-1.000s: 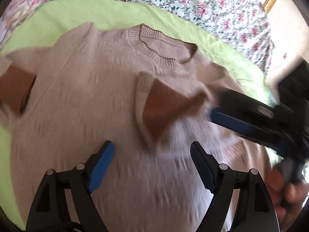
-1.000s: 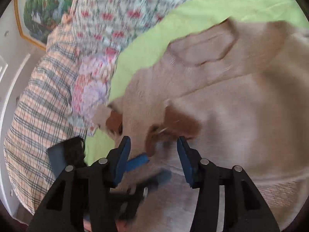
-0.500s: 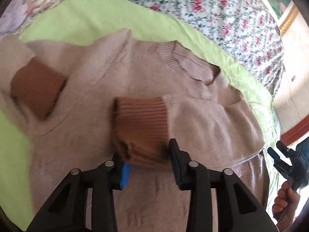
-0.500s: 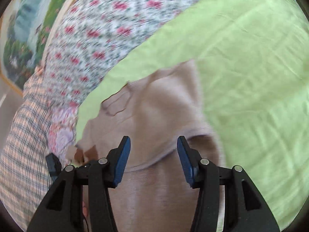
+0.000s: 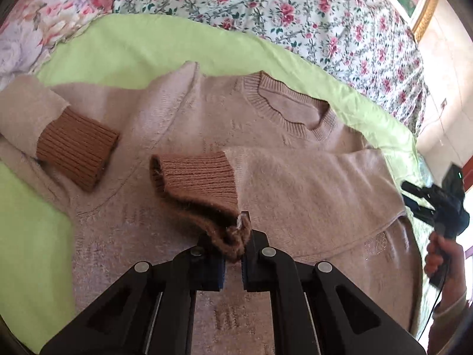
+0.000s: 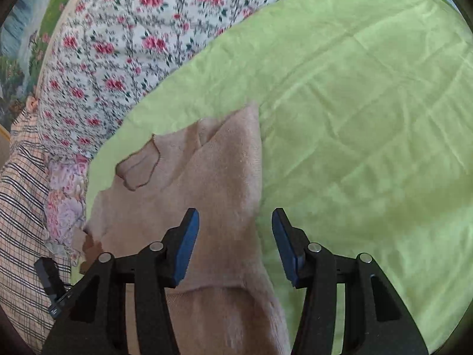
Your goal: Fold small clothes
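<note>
A bed with a rose-print quilt carries a lime-green sheet, and on the sheet lies a beige sweater, spread front up with its collar toward the quilt. Both sleeves are folded in over the chest – one brown ribbed cuff rests toward the sheet's left edge, the other brown cuff lies at the middle. The left gripper is closed on a corner of that middle cuff, pinching the knit between its pads. The right gripper hangs wide open over the sweater's side edge where it meets bare sheet, gripping nothing.
</note>
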A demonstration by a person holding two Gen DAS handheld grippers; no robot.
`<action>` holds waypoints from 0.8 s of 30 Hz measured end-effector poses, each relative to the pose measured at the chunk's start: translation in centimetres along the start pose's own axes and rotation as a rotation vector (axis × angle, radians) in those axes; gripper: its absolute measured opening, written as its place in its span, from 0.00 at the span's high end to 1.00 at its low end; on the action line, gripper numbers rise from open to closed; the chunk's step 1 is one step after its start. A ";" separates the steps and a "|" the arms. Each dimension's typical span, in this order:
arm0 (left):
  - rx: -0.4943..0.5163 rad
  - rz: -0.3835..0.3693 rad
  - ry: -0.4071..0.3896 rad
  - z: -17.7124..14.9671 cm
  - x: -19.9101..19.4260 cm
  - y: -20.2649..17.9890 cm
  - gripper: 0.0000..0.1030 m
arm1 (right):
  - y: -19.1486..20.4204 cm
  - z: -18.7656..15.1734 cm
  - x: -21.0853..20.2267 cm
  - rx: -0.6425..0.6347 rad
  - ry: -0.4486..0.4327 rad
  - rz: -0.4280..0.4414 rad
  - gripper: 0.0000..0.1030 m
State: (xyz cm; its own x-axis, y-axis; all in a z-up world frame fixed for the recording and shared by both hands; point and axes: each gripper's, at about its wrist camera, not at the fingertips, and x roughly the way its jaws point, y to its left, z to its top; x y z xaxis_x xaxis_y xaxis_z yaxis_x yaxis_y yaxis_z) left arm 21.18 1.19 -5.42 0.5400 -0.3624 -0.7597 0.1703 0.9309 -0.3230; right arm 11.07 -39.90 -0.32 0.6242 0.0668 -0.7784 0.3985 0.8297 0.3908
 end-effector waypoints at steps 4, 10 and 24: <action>0.009 0.001 0.014 -0.1 0.5 -0.3 0.94 | 0.0 0.5 0.7 -0.057 0.030 -0.021 0.92; 0.054 -0.011 0.014 0.3 1.3 -1.8 0.94 | -1.4 0.1 -0.3 -0.077 0.006 -0.089 0.93; 0.056 -0.001 0.047 -0.8 0.6 -0.5 0.86 | 1.4 -3.9 -0.4 -0.162 0.010 -0.130 0.83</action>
State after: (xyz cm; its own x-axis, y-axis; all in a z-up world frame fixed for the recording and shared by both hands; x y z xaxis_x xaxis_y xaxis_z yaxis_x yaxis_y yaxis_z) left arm 20.75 0.43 -6.15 0.5005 -0.3641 -0.7855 0.2174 0.9310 -0.2930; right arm 8.76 -36.59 -1.41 0.5674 -0.0415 -0.8224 0.3612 0.9100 0.2033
